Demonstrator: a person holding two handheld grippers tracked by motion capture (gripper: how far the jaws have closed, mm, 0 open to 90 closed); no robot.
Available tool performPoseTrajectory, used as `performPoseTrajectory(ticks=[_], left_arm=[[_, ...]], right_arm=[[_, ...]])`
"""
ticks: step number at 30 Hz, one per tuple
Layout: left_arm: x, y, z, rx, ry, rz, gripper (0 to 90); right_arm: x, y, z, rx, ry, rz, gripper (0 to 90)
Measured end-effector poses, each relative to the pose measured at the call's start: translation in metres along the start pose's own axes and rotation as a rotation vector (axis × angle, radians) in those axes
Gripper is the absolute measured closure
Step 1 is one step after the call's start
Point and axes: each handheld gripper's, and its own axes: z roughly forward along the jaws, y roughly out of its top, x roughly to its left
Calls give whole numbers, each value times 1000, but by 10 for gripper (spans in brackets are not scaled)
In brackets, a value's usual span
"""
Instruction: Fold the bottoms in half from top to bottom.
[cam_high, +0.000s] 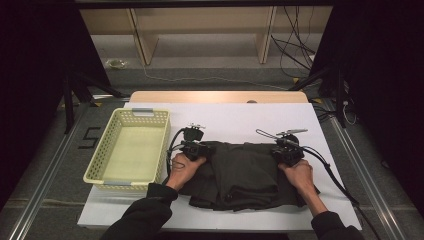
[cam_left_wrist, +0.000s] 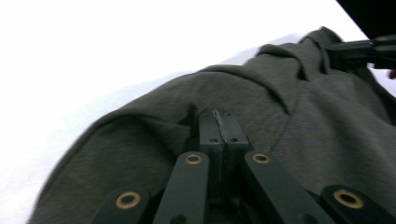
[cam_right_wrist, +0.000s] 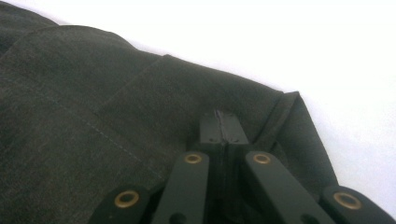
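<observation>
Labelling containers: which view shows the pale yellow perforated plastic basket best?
The high view: the pale yellow perforated plastic basket sits whole and empty on the white table, left of the dark grey folded garment. The left gripper view and right gripper view look along shut jaws at garment and table, giving nothing of the basket.

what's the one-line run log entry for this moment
left gripper: shut on dark garment | right gripper: shut on dark garment | basket: empty

Garment (cam_high: 245, 172) lies on the table sheet (cam_high: 235, 117) — toward the near edge, right of the basket (cam_high: 112, 155), just beside it. Left gripper (cam_high: 192, 148) sits at the garment's far left corner, right gripper (cam_high: 286, 152) at its far right corner — well apart.
</observation>
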Motion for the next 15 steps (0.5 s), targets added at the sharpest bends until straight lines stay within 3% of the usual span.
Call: performPoseTrajectory(ticks=[2, 4, 7, 11, 13, 15], left_arm=[[4, 0, 2, 5, 38, 0, 893], [9, -2, 3, 11, 21, -30, 894], [7, -2, 1, 11, 19, -16, 893], [8, 0, -9, -10, 0, -37, 878], [8, 1, -16, -28, -5, -46, 835], [6, 3, -22, -33, 3, -32, 811]], right_arm=[[1, 0, 0, 2, 0, 1, 900], [1, 0, 0, 3, -8, -4, 900], [0, 0, -1, 0, -11, -10, 900], [-2, 1, -8, -28, 13, -6, 823], [-4, 2, -15, -52, 34, 0, 736], [-4, 2, -17, -63, 43, 0, 688]])
